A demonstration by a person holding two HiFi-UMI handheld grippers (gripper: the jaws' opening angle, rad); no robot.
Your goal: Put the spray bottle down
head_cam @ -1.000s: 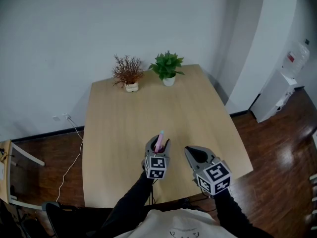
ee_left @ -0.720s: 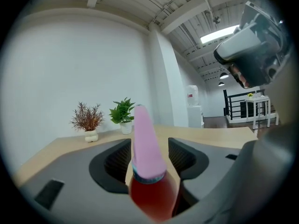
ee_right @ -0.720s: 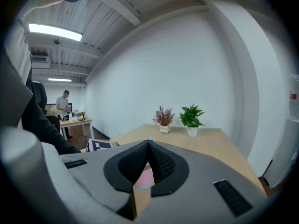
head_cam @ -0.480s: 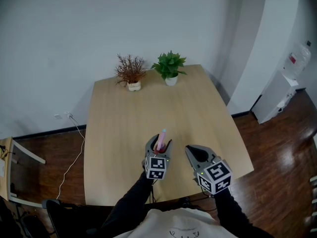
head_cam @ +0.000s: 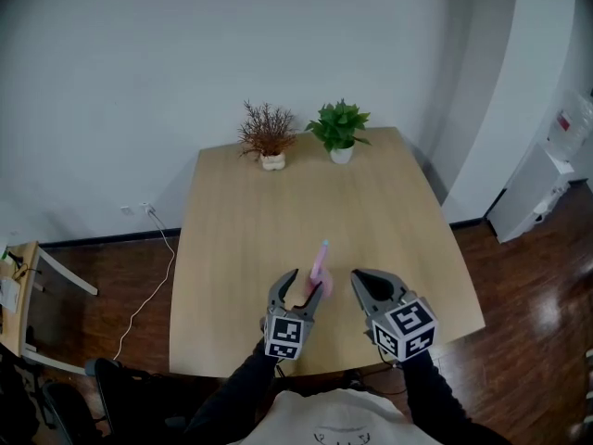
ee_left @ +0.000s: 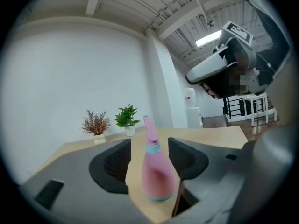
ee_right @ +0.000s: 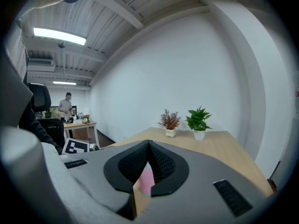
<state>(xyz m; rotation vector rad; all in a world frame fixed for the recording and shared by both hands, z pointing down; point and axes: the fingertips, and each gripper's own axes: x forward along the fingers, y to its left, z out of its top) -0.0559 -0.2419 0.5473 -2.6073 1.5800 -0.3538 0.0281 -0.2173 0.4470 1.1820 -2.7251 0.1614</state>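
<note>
1. Spray bottle (head_cam: 320, 269): upright on the bench (head_cam: 241, 211), near the front edge. Long axis vertical, nozzle at top, tipped slightly left in the left gripper view.
2. Left gripper (head_cam: 306, 284): jaws spread wide on either side of the bottle, not clamped on it.
3. Right gripper (head_cam: 359, 278): just right of the bottle, jaws closed together, holding nothing.

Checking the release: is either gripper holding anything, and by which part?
Nothing held. The spray bottle stands free between the left gripper's open jaws; the right gripper is shut, empty.
</note>
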